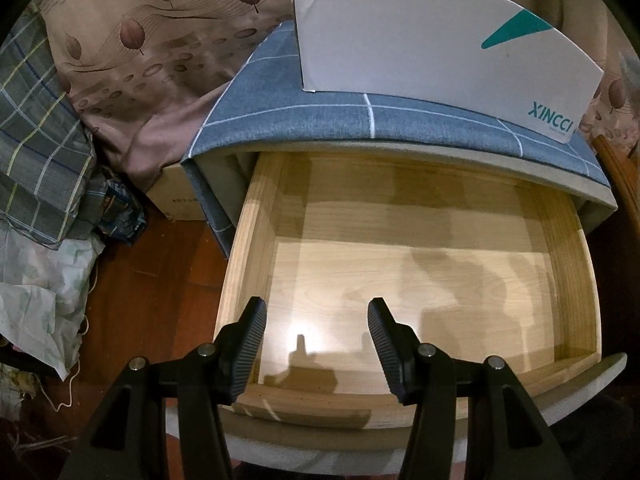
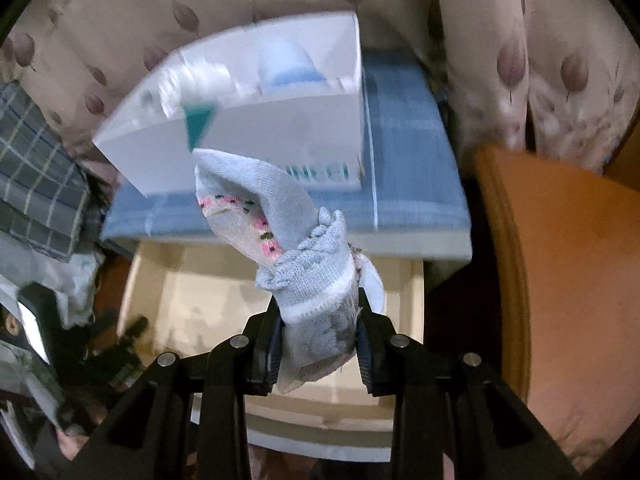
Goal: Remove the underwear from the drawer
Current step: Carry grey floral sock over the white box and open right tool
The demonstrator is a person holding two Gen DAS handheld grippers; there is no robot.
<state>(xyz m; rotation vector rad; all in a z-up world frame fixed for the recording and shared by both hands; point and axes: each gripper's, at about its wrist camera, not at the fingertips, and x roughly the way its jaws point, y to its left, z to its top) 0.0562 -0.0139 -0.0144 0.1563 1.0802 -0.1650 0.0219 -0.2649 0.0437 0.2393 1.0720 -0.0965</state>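
Note:
The pale wooden drawer (image 1: 420, 280) stands pulled out of a nightstand covered in blue checked cloth (image 1: 320, 120); its floor is bare. My left gripper (image 1: 318, 344) hangs open over the drawer's front part with nothing between its fingers. In the right wrist view my right gripper (image 2: 318, 328) is shut on the underwear (image 2: 288, 232), a light blue knitted piece with a pink patterned band and white trim. The piece hangs in the air above the open drawer (image 2: 200, 300), in front of the nightstand top. The left gripper (image 2: 124, 344) shows blurred at the lower left there.
A white box (image 1: 420, 40) printed XINCCI sits on the nightstand top. Leaf-print bedding (image 1: 140, 40) and a checked cloth (image 1: 36, 140) lie to the left, above red-brown wooden floor (image 1: 152, 300). An orange-brown wooden surface (image 2: 560, 280) stands right of the nightstand.

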